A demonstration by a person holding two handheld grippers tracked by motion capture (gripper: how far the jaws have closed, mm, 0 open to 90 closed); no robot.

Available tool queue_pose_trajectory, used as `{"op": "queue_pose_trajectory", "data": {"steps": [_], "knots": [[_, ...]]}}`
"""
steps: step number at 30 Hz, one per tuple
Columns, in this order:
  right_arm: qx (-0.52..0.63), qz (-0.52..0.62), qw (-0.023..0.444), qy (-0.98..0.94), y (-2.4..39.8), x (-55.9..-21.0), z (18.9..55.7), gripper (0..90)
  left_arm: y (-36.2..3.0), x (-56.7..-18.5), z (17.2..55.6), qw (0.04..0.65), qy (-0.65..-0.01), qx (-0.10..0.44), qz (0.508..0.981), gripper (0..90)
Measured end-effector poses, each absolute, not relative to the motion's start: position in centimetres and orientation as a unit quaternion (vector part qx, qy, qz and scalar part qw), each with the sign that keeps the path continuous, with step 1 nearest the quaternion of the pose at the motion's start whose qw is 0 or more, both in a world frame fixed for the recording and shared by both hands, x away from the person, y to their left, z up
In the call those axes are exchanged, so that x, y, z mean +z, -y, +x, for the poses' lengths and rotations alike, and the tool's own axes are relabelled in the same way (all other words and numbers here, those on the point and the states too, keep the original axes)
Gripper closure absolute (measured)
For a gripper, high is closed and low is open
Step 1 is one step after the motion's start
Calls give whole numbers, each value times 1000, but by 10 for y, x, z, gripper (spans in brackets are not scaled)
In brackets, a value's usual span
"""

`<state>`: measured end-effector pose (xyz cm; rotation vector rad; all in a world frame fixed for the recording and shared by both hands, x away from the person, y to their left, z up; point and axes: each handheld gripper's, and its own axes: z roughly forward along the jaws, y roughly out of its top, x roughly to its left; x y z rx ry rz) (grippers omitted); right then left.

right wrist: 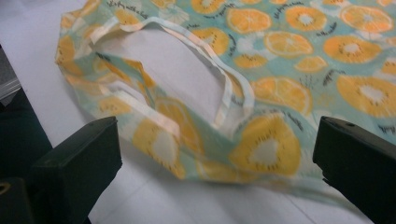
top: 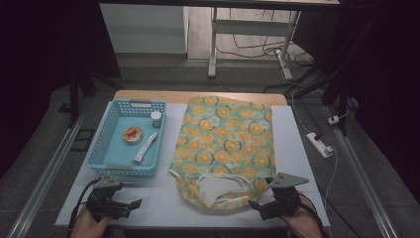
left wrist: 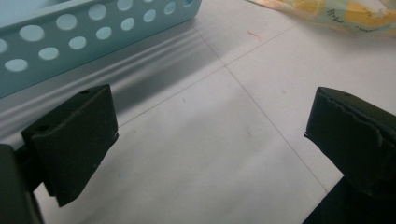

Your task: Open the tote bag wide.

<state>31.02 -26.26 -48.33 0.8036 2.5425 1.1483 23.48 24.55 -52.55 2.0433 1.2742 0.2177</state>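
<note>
The cloth bag [top: 225, 148] lies flat in the middle of the table, its handles [top: 218, 186] at six o'clock toward the person. The right gripper [top: 257, 204] hovers just beside the handles, jaws spread wide, grasping nothing. The left gripper [top: 133, 203] waits at seven o'clock, released too, near the blue basket [top: 111, 171]. To do this well, I'd say slide one jaw under a single handle strap and pinch only that layer, so the mouth opens.

left tool [top: 130, 204]: jaws wide apart, low | right tool [top: 253, 204]: jaws wide apart, low
</note>
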Motion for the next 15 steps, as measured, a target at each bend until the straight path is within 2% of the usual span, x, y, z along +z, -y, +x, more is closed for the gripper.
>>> {"op": "queue_pose_trajectory", "data": {"steps": [7, 15], "knots": [[381, 274, 86, -879, 249, -483, 312, 0, -246, -526, 235, 355, -493, 83, 790, 25], [376, 247, 86, -889, 226, -481, 310, 0, -245, -526, 235, 354, -493, 84, 790, 22]]}}
